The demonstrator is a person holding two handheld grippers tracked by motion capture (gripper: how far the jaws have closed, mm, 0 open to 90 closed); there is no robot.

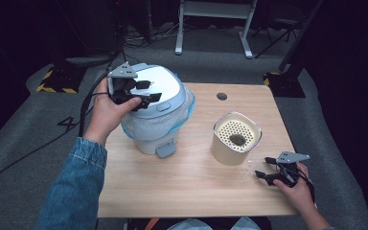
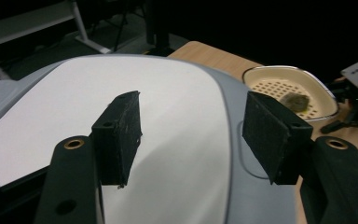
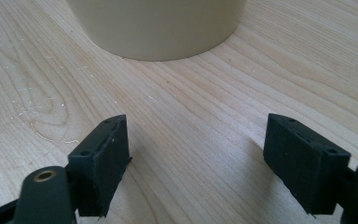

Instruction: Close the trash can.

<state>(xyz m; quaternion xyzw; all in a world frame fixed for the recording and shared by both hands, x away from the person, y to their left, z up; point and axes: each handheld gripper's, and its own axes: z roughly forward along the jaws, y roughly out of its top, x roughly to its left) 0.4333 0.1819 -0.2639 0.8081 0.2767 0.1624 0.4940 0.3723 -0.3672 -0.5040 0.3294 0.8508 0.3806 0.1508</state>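
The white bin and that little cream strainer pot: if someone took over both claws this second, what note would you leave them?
Left claw: open, jaws spread over the closed white lid of the bin, holding nothing.
Right claw: open and empty, low over the table just in front of the cream strainer pot.
The pot stands upright to the right of the bin, a dark lump on its perforated insert.
Done: nothing visibly. Left, probably: open the bin and tip the lump in.

No text, label, brand or number can be read in any of the views. The white and grey lidded pedal bin (image 1: 155, 108) carries no legible marking, and the cream perforated-top container (image 1: 236, 138) and the light wooden table (image 1: 191, 182) are likewise plain.
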